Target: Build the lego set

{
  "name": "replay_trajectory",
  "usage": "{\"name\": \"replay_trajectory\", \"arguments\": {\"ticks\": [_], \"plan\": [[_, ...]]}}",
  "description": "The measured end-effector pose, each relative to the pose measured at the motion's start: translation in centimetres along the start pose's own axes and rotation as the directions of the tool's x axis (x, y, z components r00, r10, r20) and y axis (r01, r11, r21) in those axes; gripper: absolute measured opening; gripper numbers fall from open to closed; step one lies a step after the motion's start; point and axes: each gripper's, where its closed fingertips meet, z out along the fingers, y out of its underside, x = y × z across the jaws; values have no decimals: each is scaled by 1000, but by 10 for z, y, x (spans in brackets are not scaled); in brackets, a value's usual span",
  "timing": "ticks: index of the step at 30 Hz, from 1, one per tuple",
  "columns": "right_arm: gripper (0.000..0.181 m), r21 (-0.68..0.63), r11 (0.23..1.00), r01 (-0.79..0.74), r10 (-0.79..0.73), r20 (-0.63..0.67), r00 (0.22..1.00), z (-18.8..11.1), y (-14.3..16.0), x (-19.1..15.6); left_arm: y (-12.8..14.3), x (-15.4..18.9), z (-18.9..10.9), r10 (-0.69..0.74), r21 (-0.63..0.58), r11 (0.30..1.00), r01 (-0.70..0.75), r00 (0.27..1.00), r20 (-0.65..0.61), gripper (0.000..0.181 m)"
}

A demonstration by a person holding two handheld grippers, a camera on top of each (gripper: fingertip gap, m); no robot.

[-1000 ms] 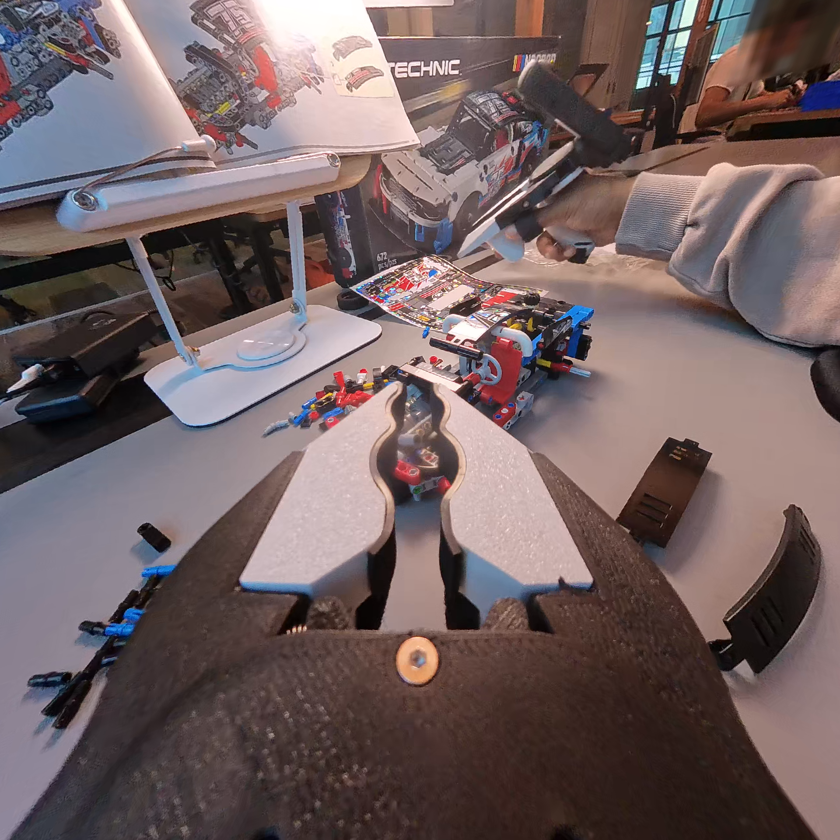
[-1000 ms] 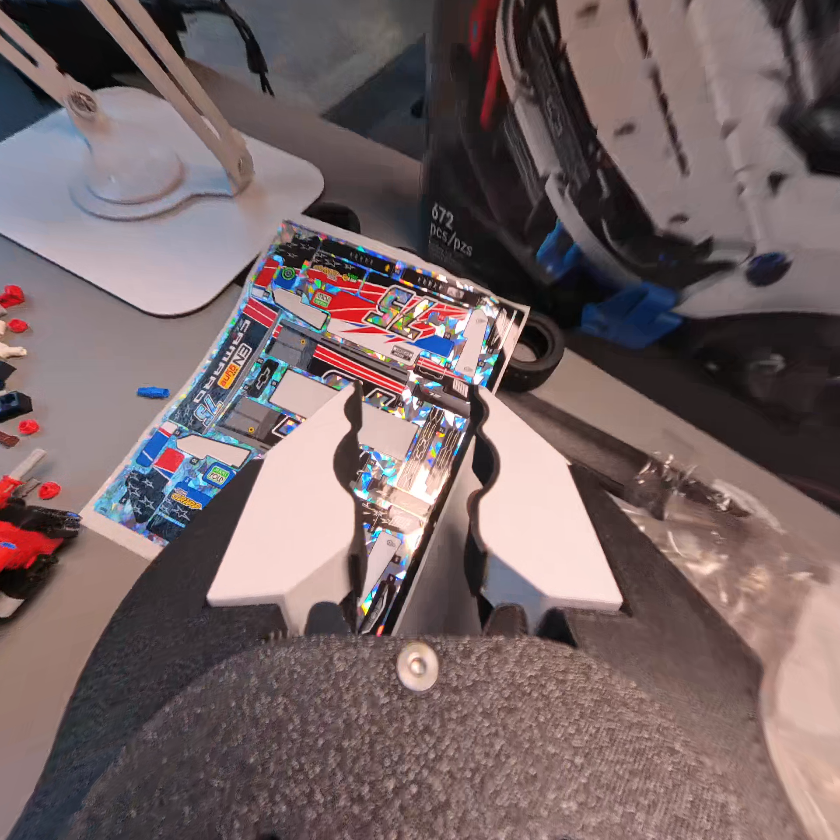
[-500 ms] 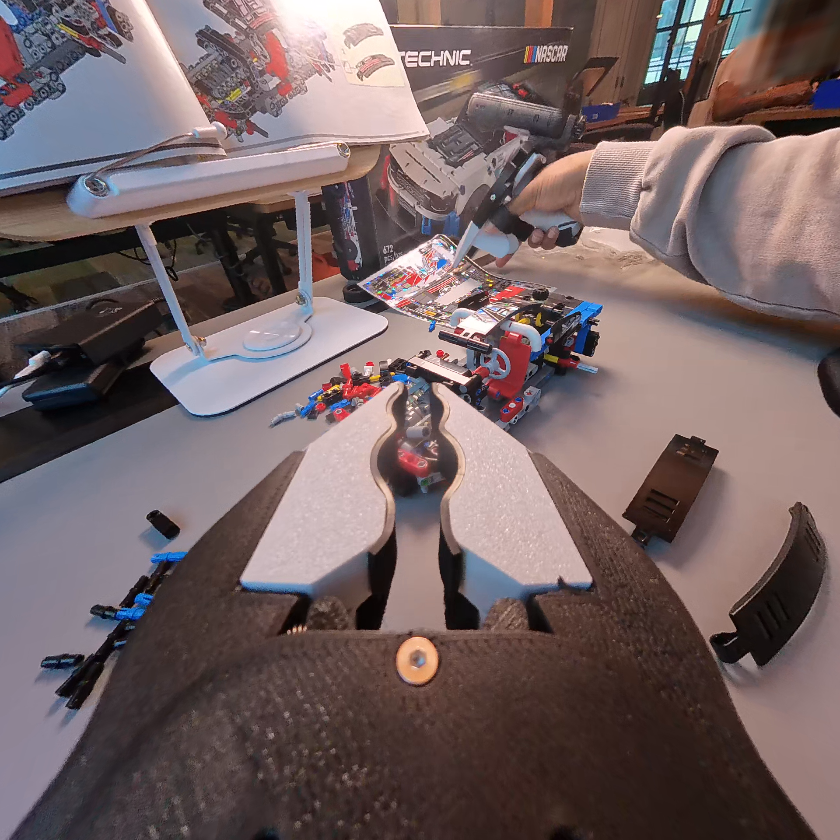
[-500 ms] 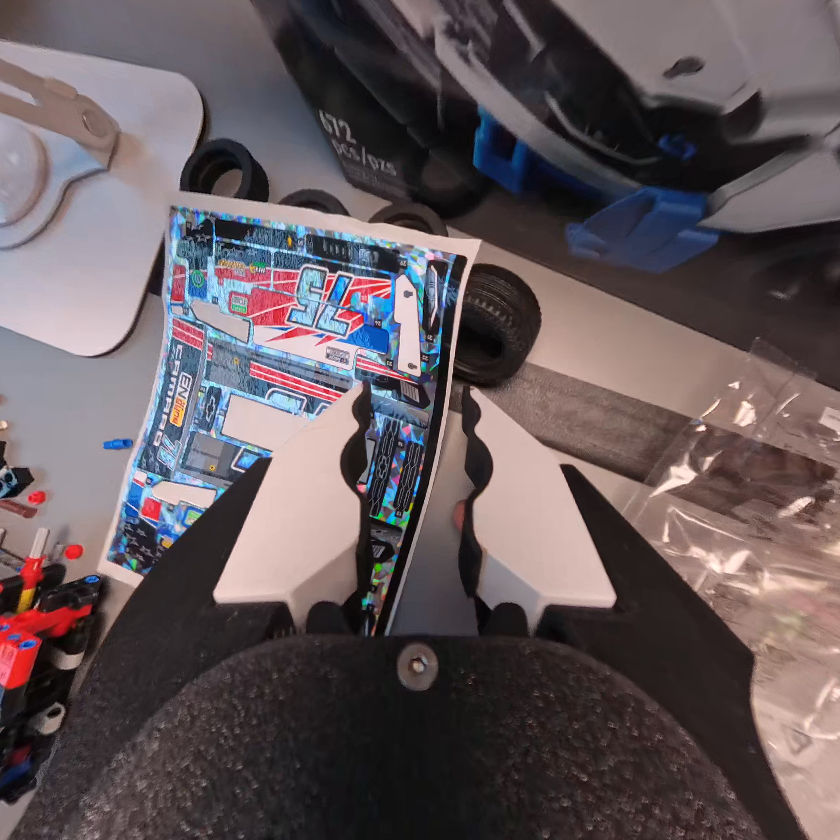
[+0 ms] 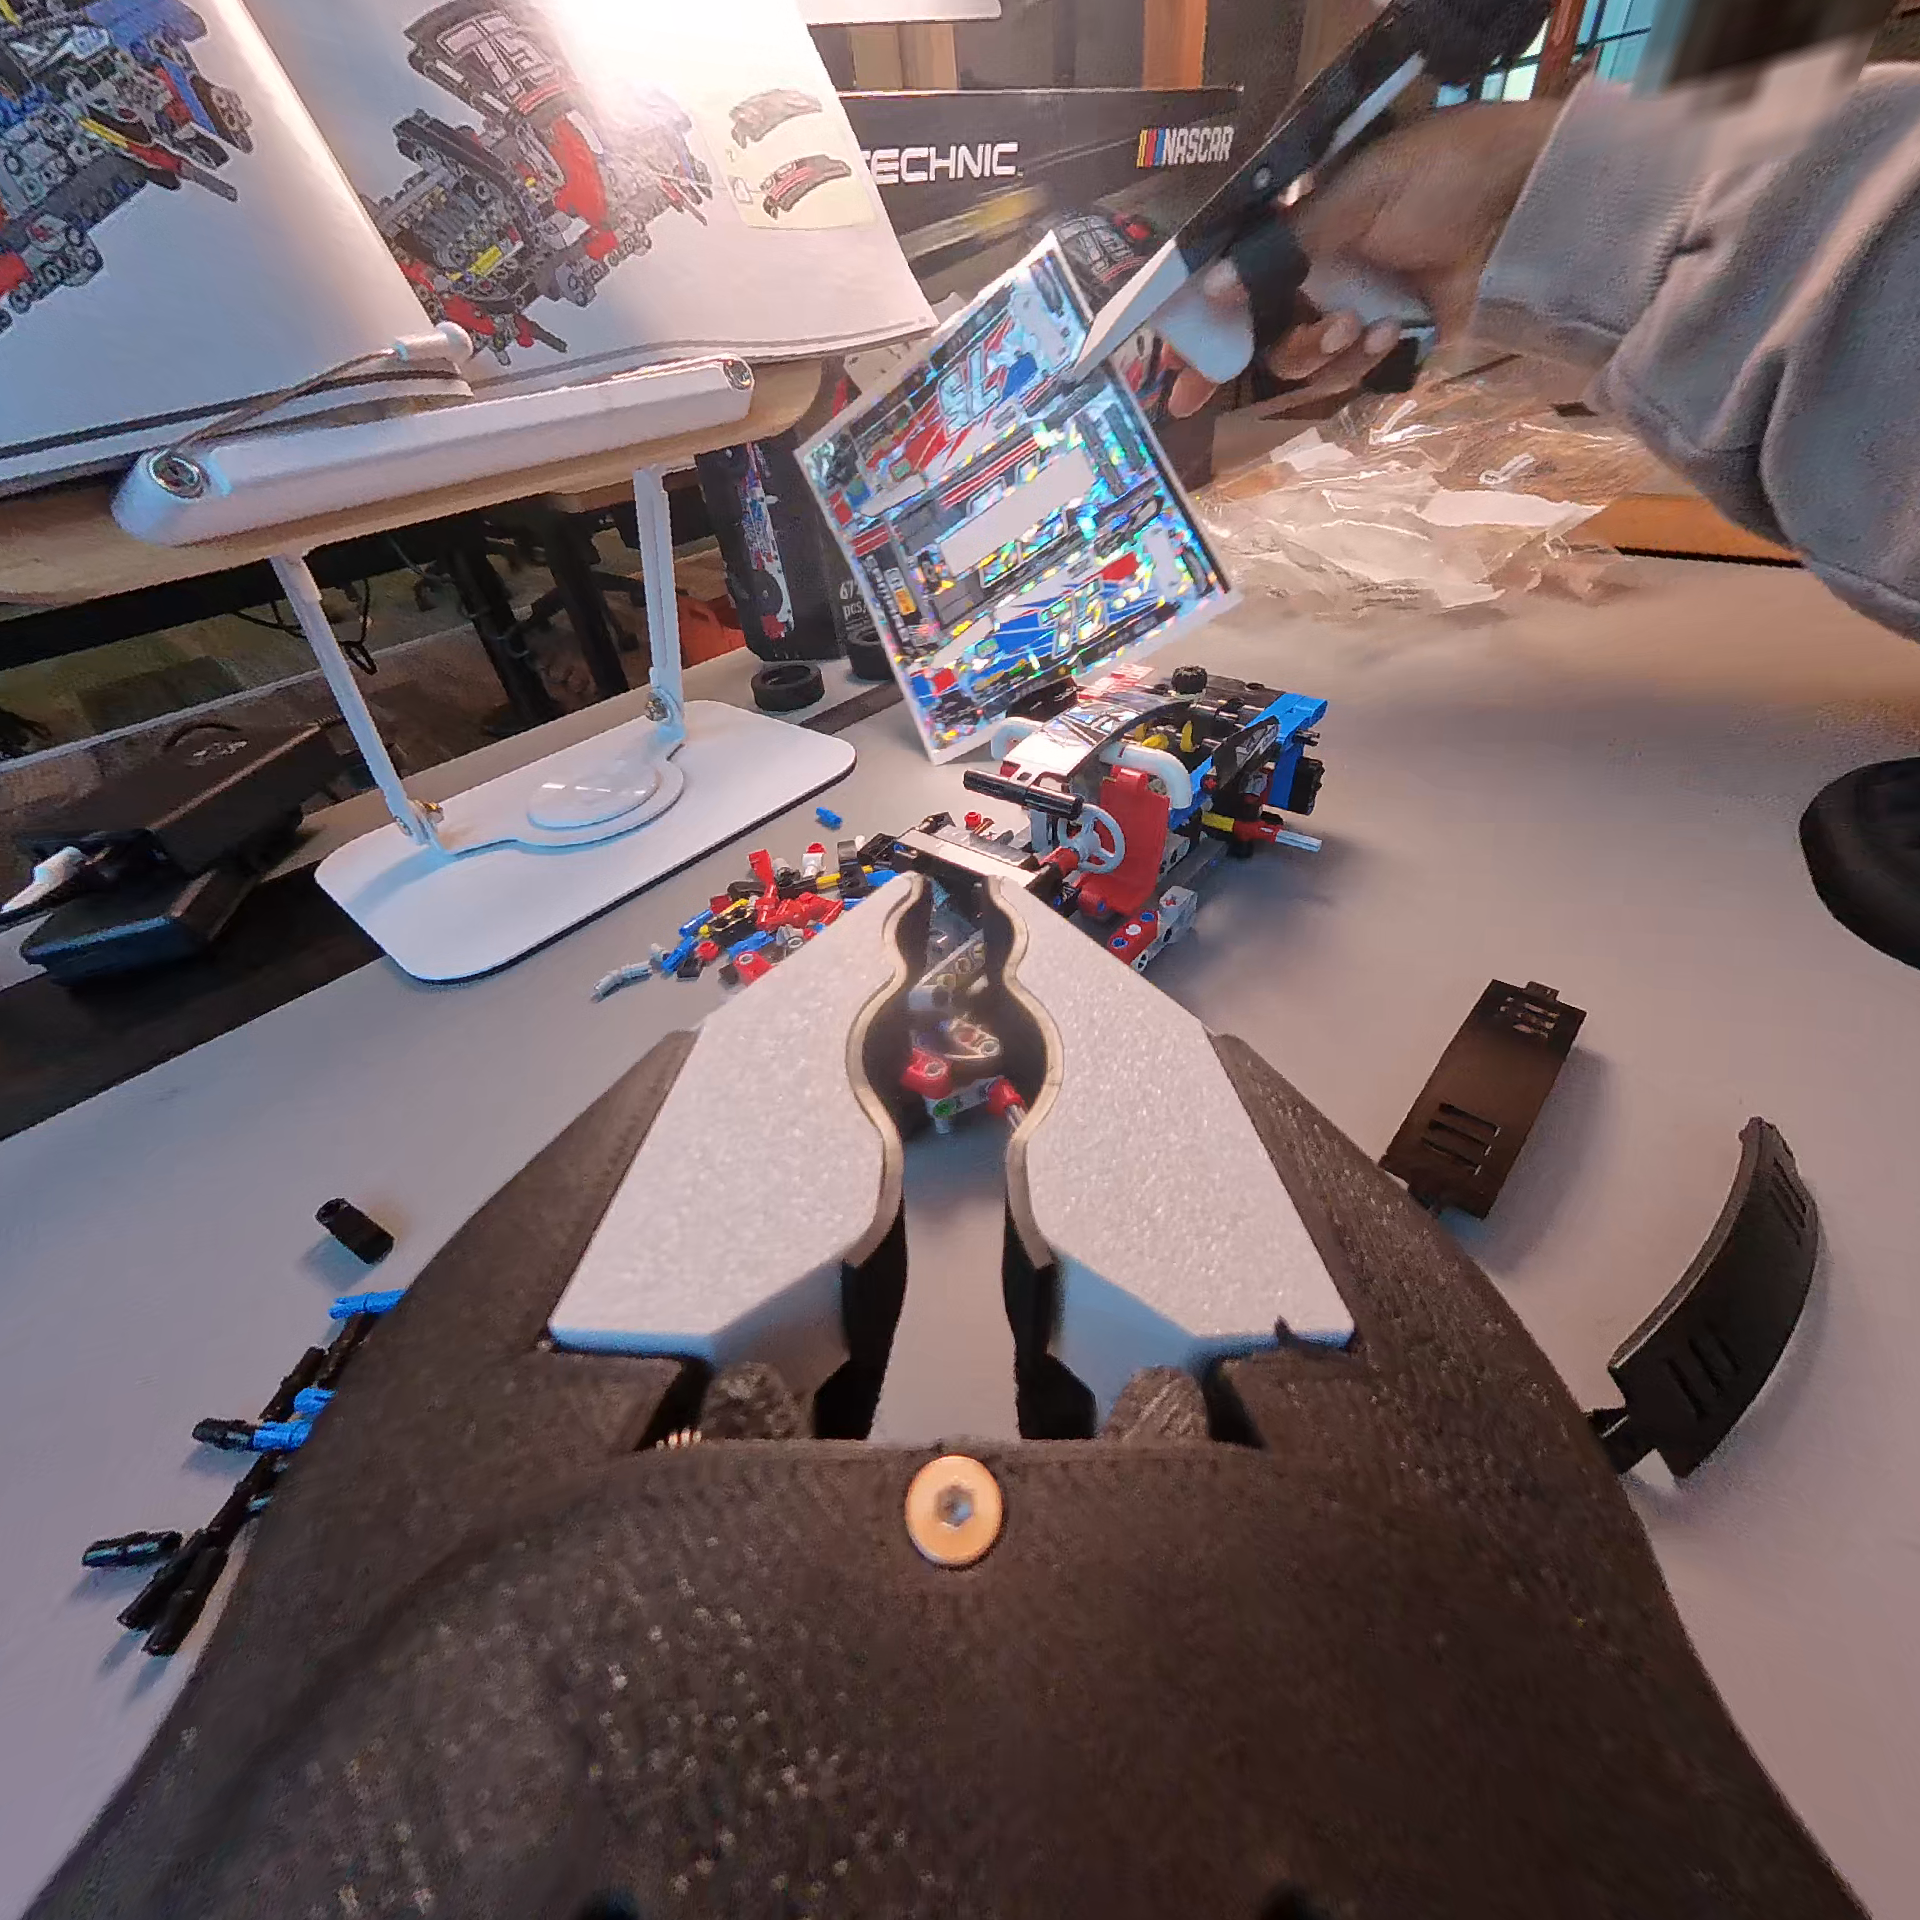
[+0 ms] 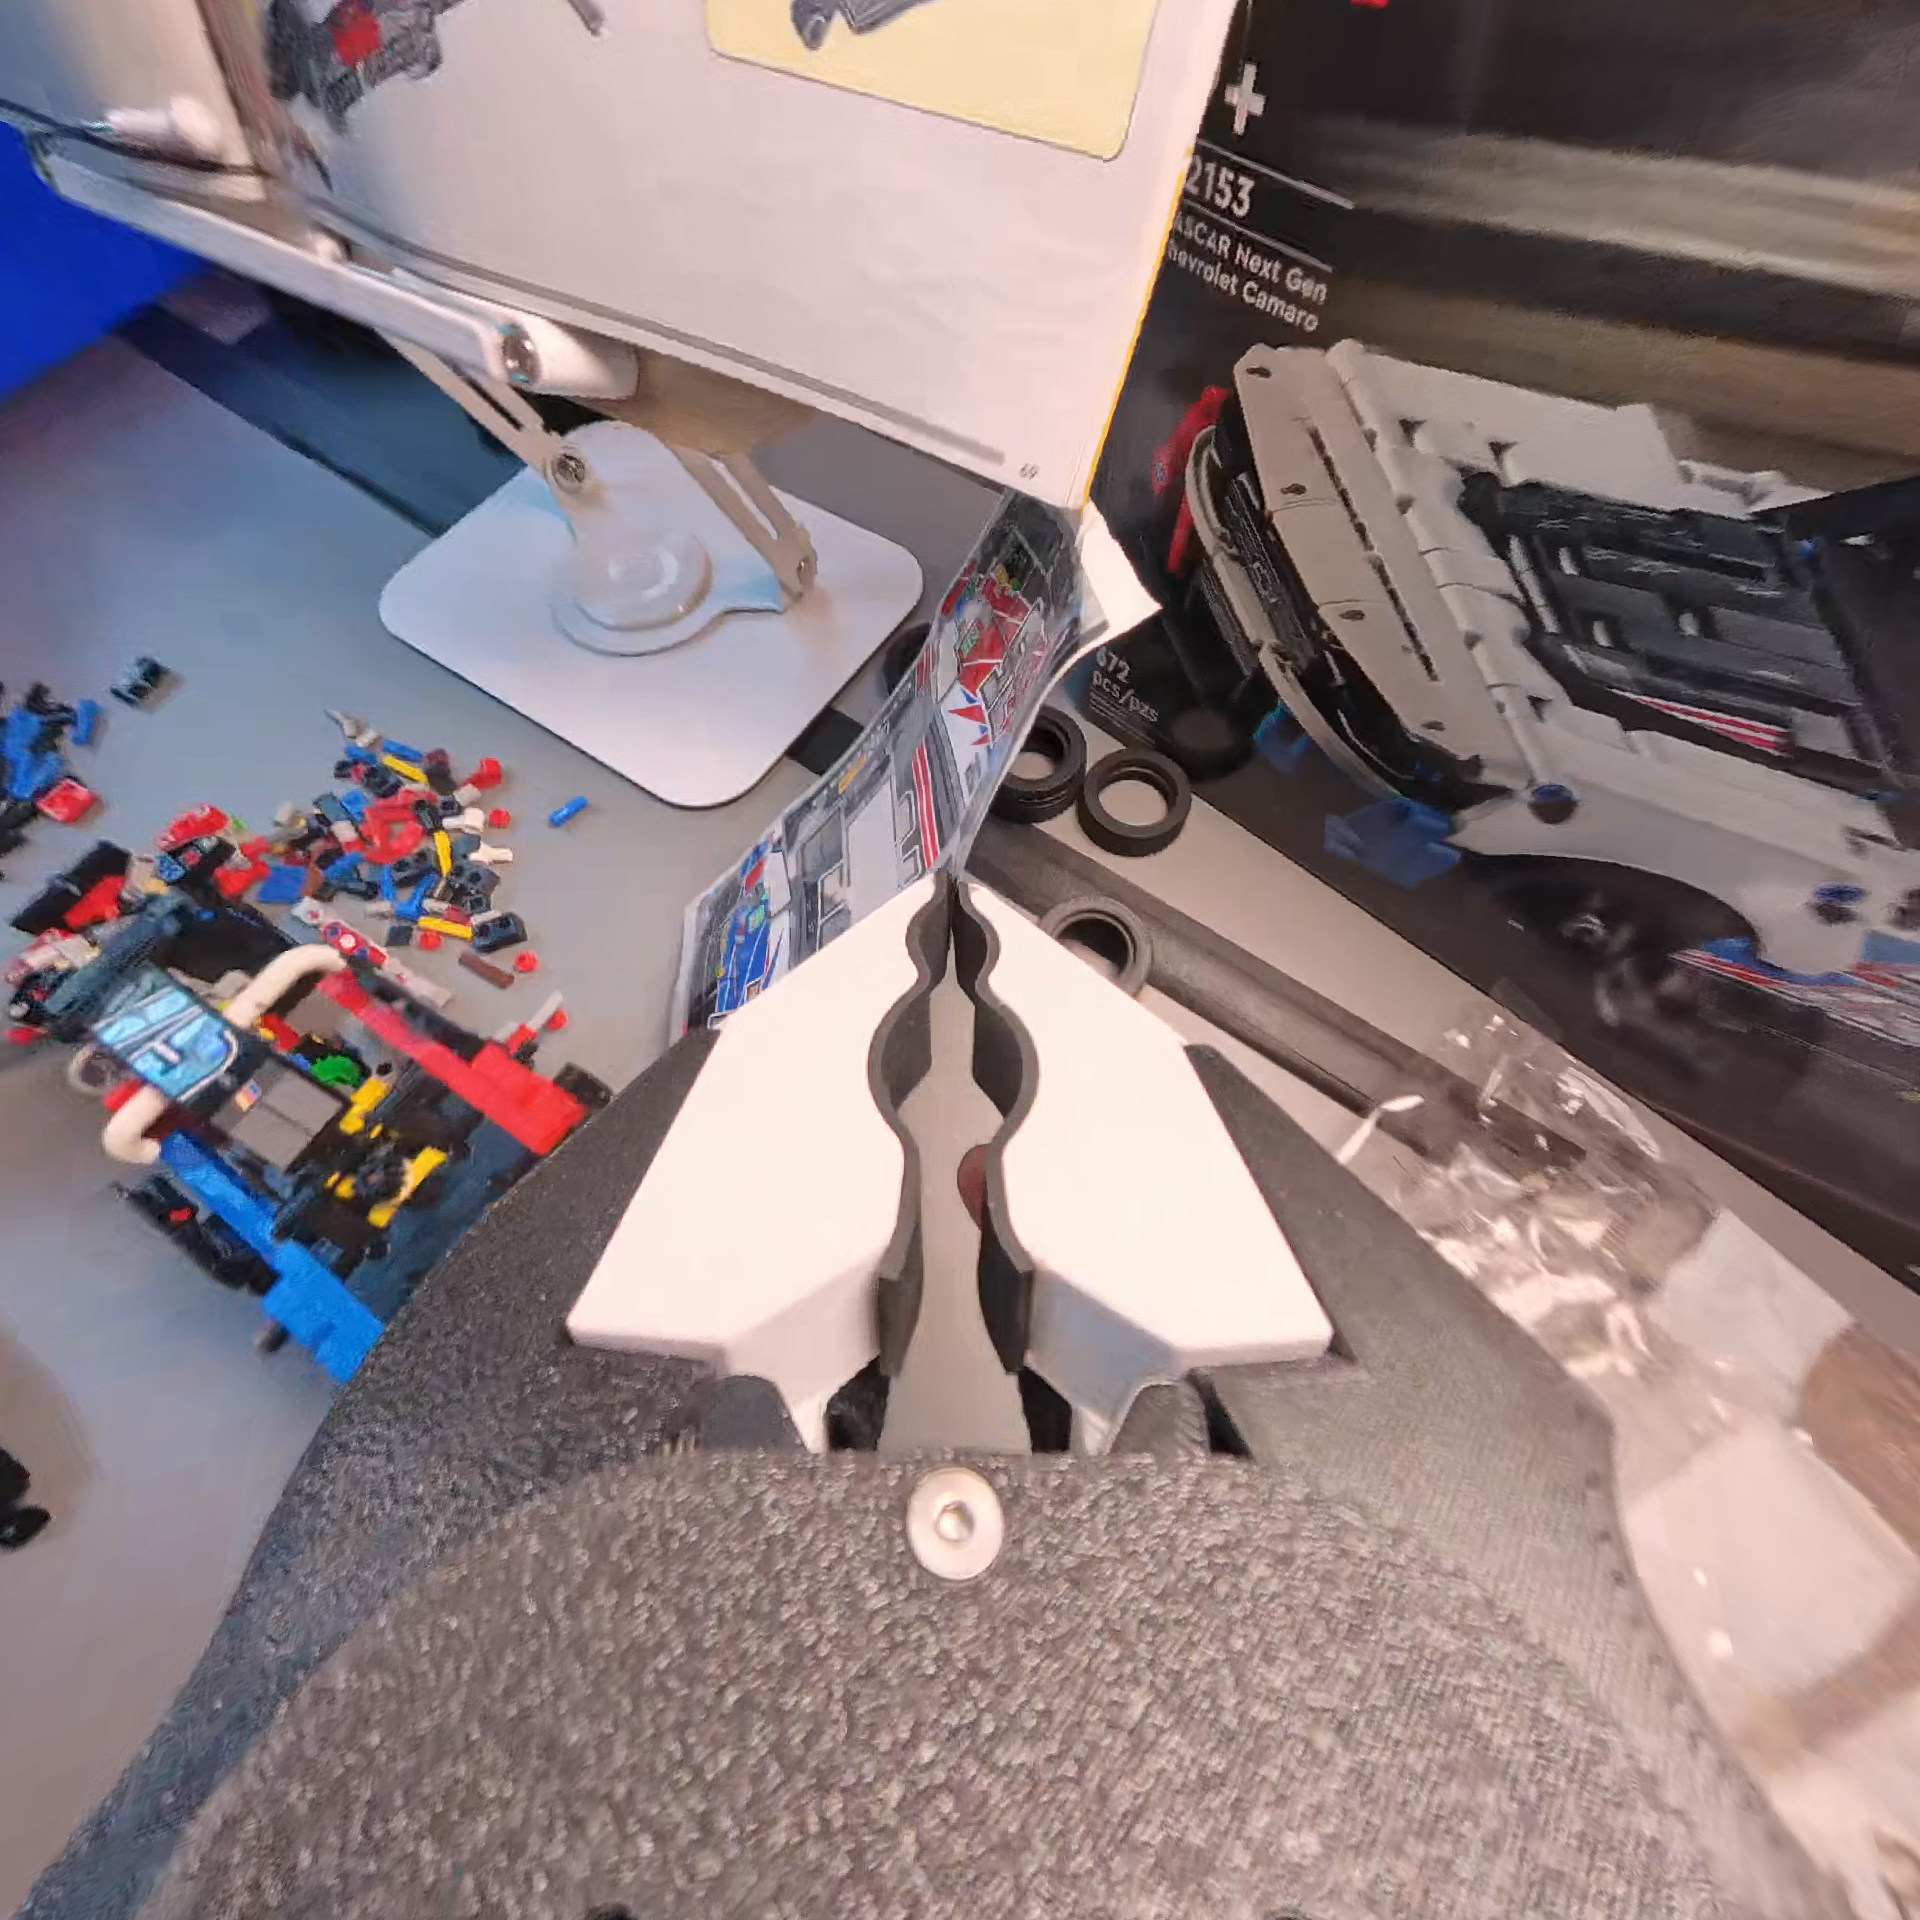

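Grey tabletop (image 5: pixel 1558 935) strewn with small loose bricks.
Right gripper (image 6: pixel 951 894) pinches the glittery sticker sheet (image 5: pixel 1018 540) aloft; only the left view shows the left gripper (image 5: pixel 951 894), nearly closed, empty, behind the half-built car (image 5: pixel 1143 800).

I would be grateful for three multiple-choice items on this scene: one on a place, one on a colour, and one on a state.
1. Where is the sheet?
A. flat on the table
B. lifted, in the right gripper
C. inside the box

2. What colour are the two loose panels on the table?
A. black
B. red
C. white

3. How is the booklet?
A. shut, lying flat
B. rolled up
C. open on the stand

Answers:
1 B: the jaws pinch its edge and it hangs tilted.
2 A: both are dark against the grey top.
3 C: its printed pages face out, propped on the ledge.
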Motion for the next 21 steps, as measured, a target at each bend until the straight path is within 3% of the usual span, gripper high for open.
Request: {"name": "replay_trajectory", "arguments": {"ticks": [6,9,12,16,19,21], "plan": [[0,240,971,7,19,-107,994,-120,-30,-24,-6,10,-1,-44,22,999,46,997,-55,8],[0,275,960,48,-52,6,999,-160,-34,-82,-11,16,-1,-72,41,996,76,994,-86,10],[0,346,938,33,-121,236,964,-191,-33,-164,-19,30,-3,-105,59,991,117,979,-175,22],[0,363,930,-62,-175,584,793,-212,-17,-265,-41,64,-6,-159,75,976,202,910,-382,57],[0,279,944,-176,-94,740,666,-194,6,-301,-58,85,-17,-226,55,953,299,816,-532,81],[0,192,944,-267,-2,815,580,-173,23,-310,-60,87,-22,-225,54,951,304,803,-552,80]]}}
